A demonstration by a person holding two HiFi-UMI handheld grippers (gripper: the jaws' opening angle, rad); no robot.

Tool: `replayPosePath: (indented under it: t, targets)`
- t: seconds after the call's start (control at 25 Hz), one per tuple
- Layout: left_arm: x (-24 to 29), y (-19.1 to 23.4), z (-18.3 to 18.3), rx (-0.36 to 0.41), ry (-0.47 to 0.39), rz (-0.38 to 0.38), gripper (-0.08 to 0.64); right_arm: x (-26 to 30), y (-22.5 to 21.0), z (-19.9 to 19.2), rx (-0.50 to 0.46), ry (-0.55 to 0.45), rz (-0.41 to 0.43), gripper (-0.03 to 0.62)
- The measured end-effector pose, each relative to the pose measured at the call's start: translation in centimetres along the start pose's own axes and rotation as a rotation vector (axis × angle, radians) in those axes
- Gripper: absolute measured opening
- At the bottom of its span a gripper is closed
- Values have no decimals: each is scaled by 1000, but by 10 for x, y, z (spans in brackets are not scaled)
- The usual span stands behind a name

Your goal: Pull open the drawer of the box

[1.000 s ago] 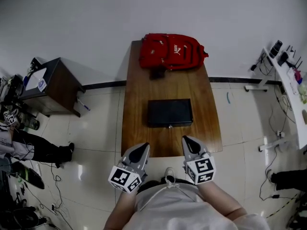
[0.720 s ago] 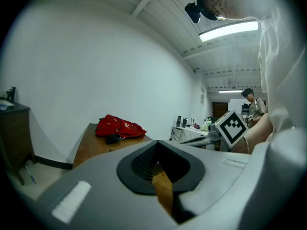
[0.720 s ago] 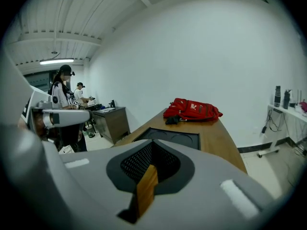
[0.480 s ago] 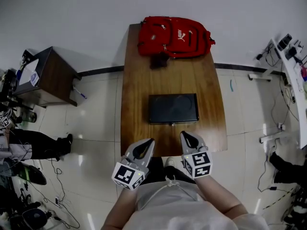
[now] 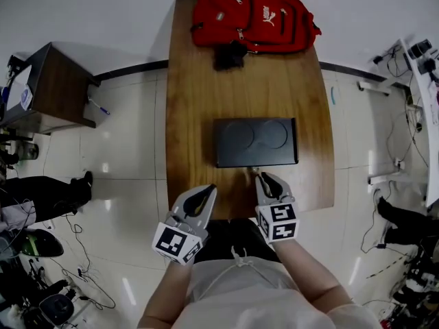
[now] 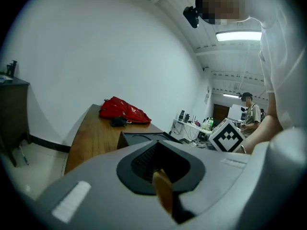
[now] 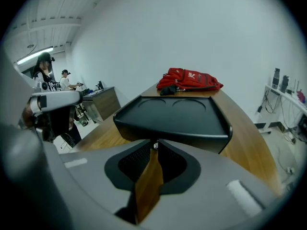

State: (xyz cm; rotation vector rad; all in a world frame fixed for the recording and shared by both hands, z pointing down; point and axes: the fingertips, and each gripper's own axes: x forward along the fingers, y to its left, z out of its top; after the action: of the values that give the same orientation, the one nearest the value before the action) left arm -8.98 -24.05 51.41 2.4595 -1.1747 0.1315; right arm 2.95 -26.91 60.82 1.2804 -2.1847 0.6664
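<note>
A flat black box (image 5: pixel 255 142) with two round hollows in its lid lies in the middle of the wooden table (image 5: pixel 195 101). A small metal drawer knob (image 5: pixel 252 170) sticks out of its near face. In the head view my right gripper (image 5: pixel 263 177) is over the table's near edge with its tips just short of the knob. The right gripper view shows the right gripper (image 7: pixel 154 150) shut, with the knob (image 7: pixel 154 146) right at its tips and the box (image 7: pixel 172 114) close ahead. My left gripper (image 5: pixel 209 189) is shut and empty, left of the box (image 6: pixel 144 139).
A red backpack (image 5: pixel 254 18) lies at the table's far end with a small dark pouch (image 5: pixel 230 55) before it. A dark side cabinet (image 5: pixel 55 88) stands to the left. Cables and desks line the right wall. People stand in the room's background.
Both grippers and the head have moved forward toward the box. The right gripper's tips now reach the knob on the box's near face; the left trails beside it.
</note>
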Motion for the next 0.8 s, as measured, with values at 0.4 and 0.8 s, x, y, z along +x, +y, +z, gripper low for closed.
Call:
replayPosePath:
  t: [0.4,0.8]
  targets:
    - [7,24,-29,-50,52,-19,5,35,-13,-19,95,79,-46,85]
    - [20,23,-29,-58,71,-59,5,38,-13,-22,119,97,-59,75]
